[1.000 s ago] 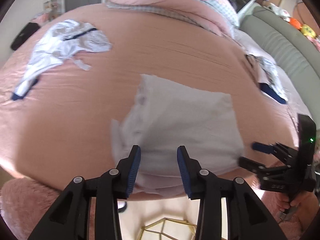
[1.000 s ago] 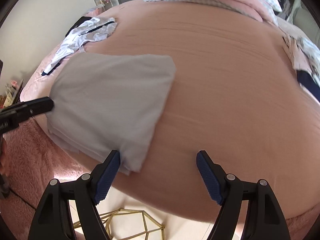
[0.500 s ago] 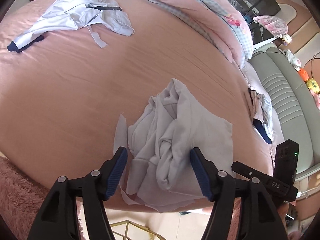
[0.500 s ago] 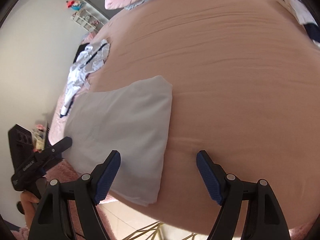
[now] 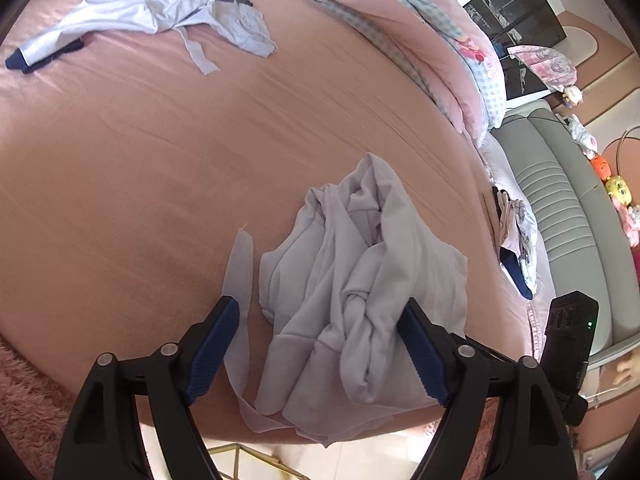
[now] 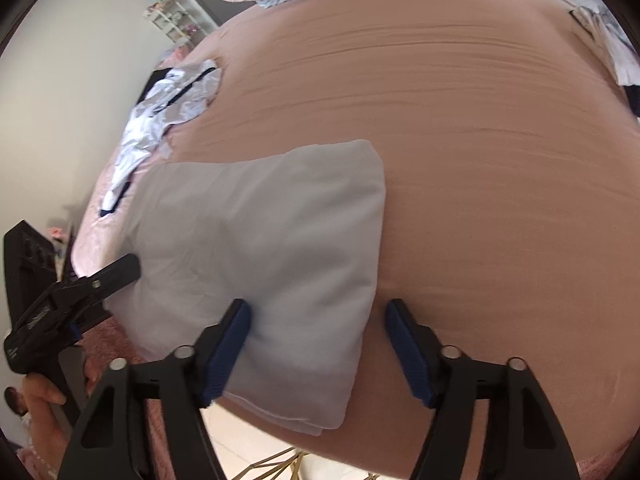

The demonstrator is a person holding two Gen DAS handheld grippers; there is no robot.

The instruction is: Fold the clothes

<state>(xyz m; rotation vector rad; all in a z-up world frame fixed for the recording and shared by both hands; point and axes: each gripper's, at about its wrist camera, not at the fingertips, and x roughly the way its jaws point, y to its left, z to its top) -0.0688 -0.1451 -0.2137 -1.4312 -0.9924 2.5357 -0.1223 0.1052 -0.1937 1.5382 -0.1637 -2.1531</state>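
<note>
**Straddling a pale grey garment at the bed's near edge**

Looking along the left gripper [image 5: 320,348], the left wrist view shows its blue-padded jaws spread wide, having just been opening, with a rumpled, twisted side of the pale grey cotton garment [image 5: 352,292] lying loose between them, neither pad pressing it. A flat grey strip of the same cloth trails beside the left pad. That bunched side is hidden from the right wrist view, where the garment [image 6: 260,248] appears as a smooth folded rectangle at the near edge of the salmon-pink bedsheet [image 6: 500,200]. There the right gripper [image 6: 318,350] has just been narrowing its jaws, which straddle the garment's near right corner; whether the pads pinch cloth yet I cannot tell. The right view also catches the left gripper [image 6: 132,266] at the garment's left edge and the hand [image 6: 44,396] holding it.

Farther off, a crumpled white-and-navy jacket [image 5: 160,8] lies across the sheet. Only the left view shows the pink checked quilt [image 5: 440,32], the grey ribbed sofa [image 5: 568,216] and patterned clothes [image 5: 520,232] beyond.
</note>
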